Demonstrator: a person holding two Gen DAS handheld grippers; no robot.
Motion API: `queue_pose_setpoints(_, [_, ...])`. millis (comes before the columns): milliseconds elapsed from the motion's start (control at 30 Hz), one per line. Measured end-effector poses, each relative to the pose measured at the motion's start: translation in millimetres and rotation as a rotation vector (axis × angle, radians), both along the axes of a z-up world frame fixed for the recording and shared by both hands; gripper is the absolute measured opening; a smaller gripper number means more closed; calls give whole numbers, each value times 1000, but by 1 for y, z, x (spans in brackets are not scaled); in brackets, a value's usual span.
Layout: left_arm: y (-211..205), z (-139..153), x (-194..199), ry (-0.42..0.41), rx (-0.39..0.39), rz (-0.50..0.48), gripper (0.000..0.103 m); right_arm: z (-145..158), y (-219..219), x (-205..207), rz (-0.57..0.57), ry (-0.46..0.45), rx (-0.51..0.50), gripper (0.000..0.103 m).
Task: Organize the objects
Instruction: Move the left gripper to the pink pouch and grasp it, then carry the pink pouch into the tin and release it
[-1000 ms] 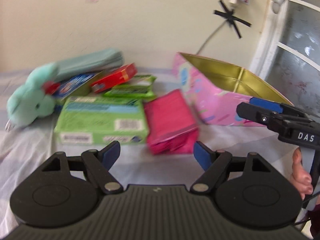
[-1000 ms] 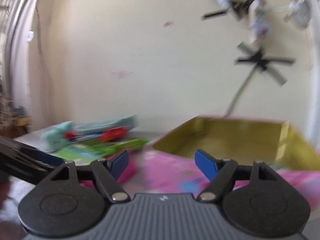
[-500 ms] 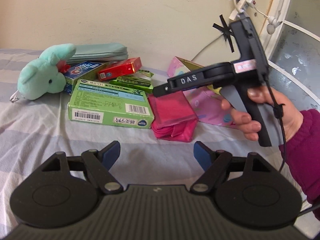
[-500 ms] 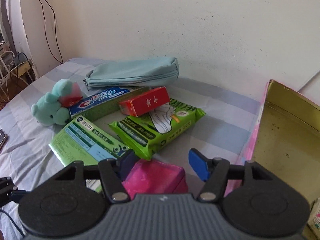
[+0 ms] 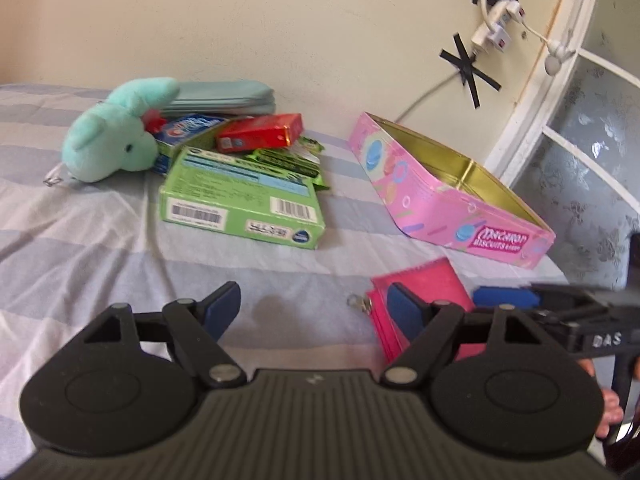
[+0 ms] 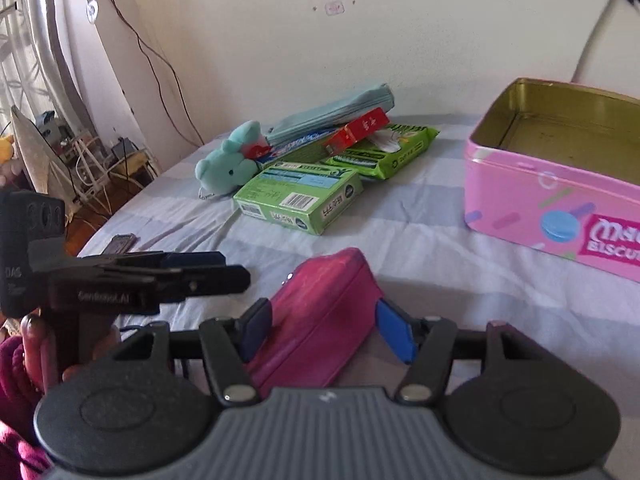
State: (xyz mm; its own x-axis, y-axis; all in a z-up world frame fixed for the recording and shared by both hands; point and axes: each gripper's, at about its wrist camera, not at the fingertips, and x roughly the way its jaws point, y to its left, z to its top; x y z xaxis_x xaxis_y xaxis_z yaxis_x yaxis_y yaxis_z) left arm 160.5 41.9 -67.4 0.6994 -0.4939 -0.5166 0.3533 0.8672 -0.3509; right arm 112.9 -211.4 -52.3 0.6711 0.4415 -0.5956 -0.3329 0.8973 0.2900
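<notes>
The pink pouch (image 6: pixel 320 320) sits between the pads of the right gripper (image 6: pixel 320 326), lifted off the striped bedsheet (image 6: pixel 420 232) and short of the open pink biscuit tin (image 6: pixel 552 196). It is soft, so it could sag and slide out on the way, or catch the tin's rim. The grip looks firm, though motion blur makes contact hard to confirm. The left gripper (image 5: pixel 314 308) hangs half-open over the sheet, holding nothing.
</notes>
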Motion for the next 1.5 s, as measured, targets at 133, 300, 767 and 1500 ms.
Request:
queue_pose_setpoints(133, [-4, 12, 10, -17, -5, -15, 82, 0, -10, -25, 5, -17, 57, 68])
queue_pose_setpoints(300, [-38, 23, 12, -73, 51, -176, 85, -20, 23, -39, 97, 27, -63, 68])
queue_pose_setpoints(767, [-82, 15, 19, 27, -55, -371, 89, -18, -44, -46, -310, -109, -167, 66])
queue_pose_setpoints(1500, [-154, 93, 32, -225, 10, -393, 46, 46, -55, 5, -347, -410, -139, 38])
